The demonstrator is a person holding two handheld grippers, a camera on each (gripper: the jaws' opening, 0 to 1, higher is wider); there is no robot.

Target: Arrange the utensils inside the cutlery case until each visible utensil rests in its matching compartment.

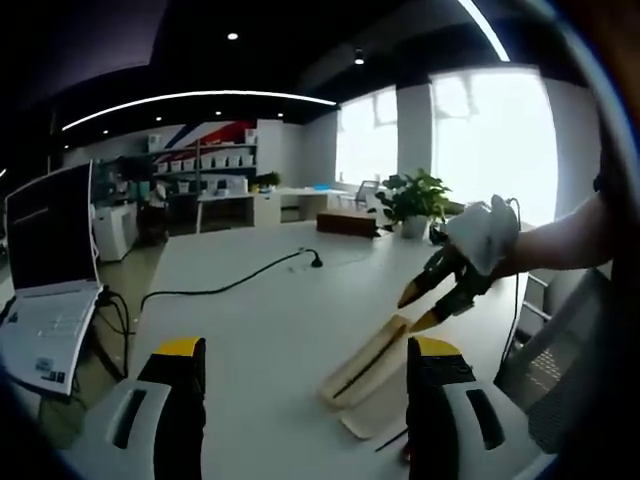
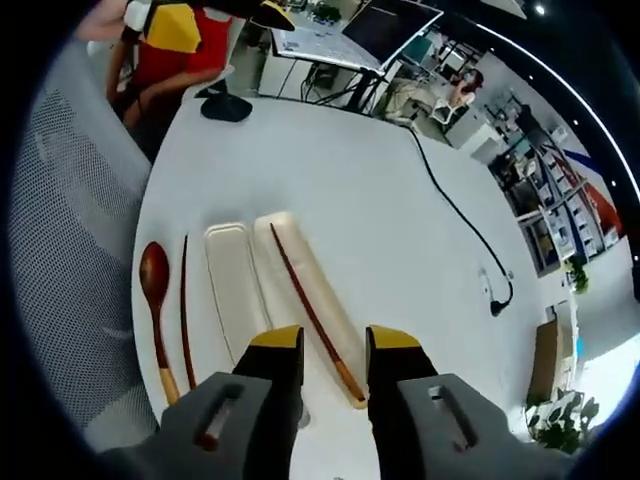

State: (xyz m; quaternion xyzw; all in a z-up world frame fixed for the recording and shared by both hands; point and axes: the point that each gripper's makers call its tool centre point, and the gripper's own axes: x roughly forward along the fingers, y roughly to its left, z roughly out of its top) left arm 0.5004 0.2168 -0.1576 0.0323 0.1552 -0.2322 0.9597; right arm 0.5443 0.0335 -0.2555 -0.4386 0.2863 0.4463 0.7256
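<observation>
A pale cutlery case lies open in two halves on the white table: the lid (image 2: 232, 285) and the tray (image 2: 305, 300) (image 1: 370, 372). One dark red chopstick (image 2: 310, 310) (image 1: 358, 368) rests in the tray. A second chopstick (image 2: 184, 310) and a wooden spoon (image 2: 152, 275) lie on the table left of the lid. My right gripper (image 2: 333, 345) hovers open above the tray's near end, holding nothing. Seen from the left gripper view, the right gripper (image 1: 420, 308) stands just above the tray, held by a gloved hand (image 1: 485, 235). My left gripper (image 1: 307, 348) is wide open and back from the case.
A black cable (image 2: 460, 215) (image 1: 230, 285) crosses the table. A laptop (image 1: 45, 290) sits at one end, with a black mouse-like object (image 2: 225, 105) near it. A mesh chair (image 2: 60, 200) stands at the table edge beside the spoon. A potted plant (image 1: 415, 200) is far off.
</observation>
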